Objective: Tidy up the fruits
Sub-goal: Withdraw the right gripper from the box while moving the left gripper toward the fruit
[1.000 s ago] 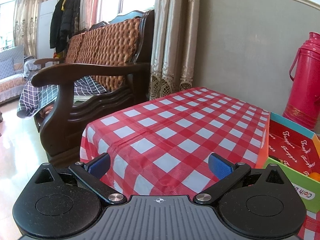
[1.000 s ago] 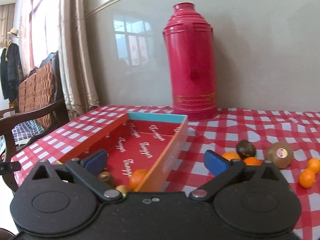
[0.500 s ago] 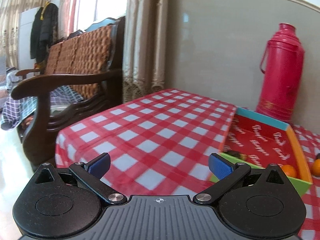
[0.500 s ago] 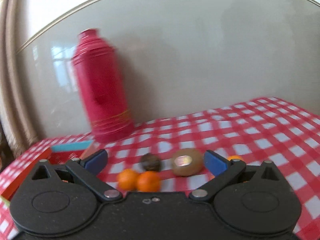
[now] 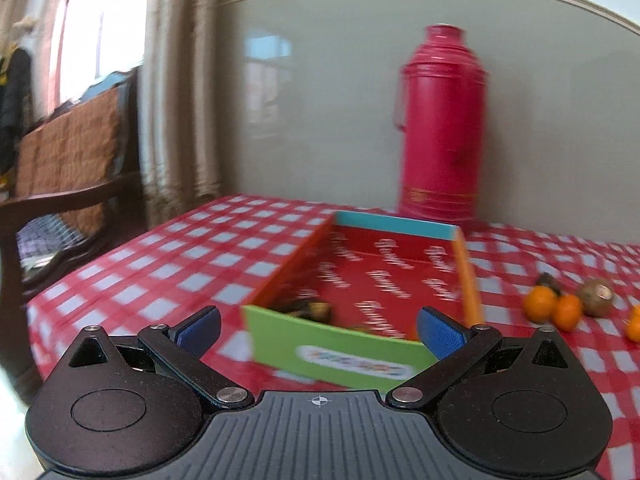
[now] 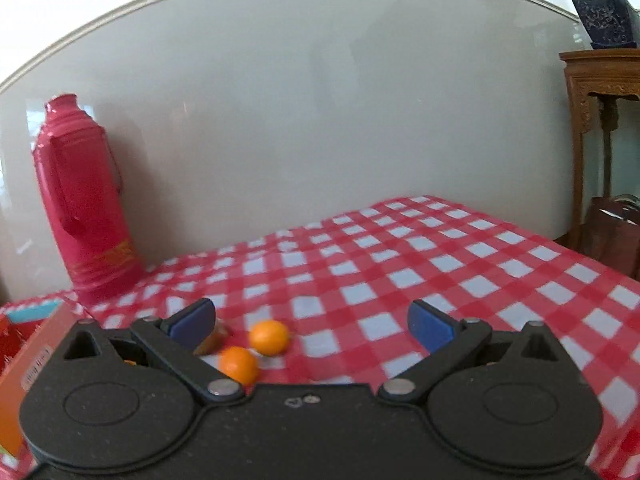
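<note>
A shallow cardboard box (image 5: 336,346) with a green front wall, orange sides and red inside lies on the checked tablecloth, with a few dark and orange fruits in its near end. My left gripper (image 5: 319,328) is open just in front of that green wall, holding nothing. To the box's right lie two oranges (image 5: 540,304), a kiwi (image 5: 597,297) and a dark fruit. My right gripper (image 6: 312,322) is open and empty above the cloth. Two small oranges (image 6: 269,337) lie between its fingers toward the left one. A brown fruit (image 6: 212,340) is partly hidden behind the left finger.
A tall red thermos (image 5: 440,128) stands at the wall behind the box, also in the right wrist view as the thermos (image 6: 86,200). A wooden sofa (image 5: 68,168) is left of the table. A carved wooden stand (image 6: 600,128) with a potted plant is at the right.
Both cameras have swung to the right. The box now sits centred before my left gripper. The right view has left the box and now faces the loose oranges and bare cloth.
</note>
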`<state>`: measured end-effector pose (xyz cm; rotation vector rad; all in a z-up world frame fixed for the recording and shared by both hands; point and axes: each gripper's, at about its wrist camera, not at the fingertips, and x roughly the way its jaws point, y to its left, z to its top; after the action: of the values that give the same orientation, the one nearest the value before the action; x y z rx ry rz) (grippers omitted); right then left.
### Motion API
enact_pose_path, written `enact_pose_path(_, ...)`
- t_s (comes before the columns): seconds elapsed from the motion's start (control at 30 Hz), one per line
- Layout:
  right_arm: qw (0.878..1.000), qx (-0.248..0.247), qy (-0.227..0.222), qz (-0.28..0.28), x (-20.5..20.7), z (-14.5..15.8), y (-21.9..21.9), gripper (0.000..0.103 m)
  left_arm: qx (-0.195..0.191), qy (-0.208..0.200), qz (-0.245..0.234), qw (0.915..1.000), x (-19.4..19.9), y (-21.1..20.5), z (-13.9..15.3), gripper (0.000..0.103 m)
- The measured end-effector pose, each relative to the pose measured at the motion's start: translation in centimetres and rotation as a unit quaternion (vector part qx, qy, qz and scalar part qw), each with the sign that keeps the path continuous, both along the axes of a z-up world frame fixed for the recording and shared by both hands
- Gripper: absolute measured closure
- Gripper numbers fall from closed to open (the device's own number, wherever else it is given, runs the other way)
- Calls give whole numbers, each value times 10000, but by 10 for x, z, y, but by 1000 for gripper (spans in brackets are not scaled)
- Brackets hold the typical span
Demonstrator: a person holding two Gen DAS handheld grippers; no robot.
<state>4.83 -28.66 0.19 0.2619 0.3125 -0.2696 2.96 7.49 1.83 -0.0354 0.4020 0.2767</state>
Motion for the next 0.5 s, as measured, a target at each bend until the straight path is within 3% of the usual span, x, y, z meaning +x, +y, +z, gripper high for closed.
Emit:
enact_pose_path(0.1, 9999, 169, -26, 5, -11, -4, -12, 6, -39, 41, -265, 9996, 6, -18, 1, 0)
enact_pose_path(0.4, 9999, -91, 91, -55, -23, -5, -20, 6, 11, 220, -1105, 9936, 34, -83, 7, 0)
enact_pose_path(0.5, 9999, 32, 72, -107, -26, -6, -30, 6, -73, 389, -1357, 9900, 49, -104, 9, 0)
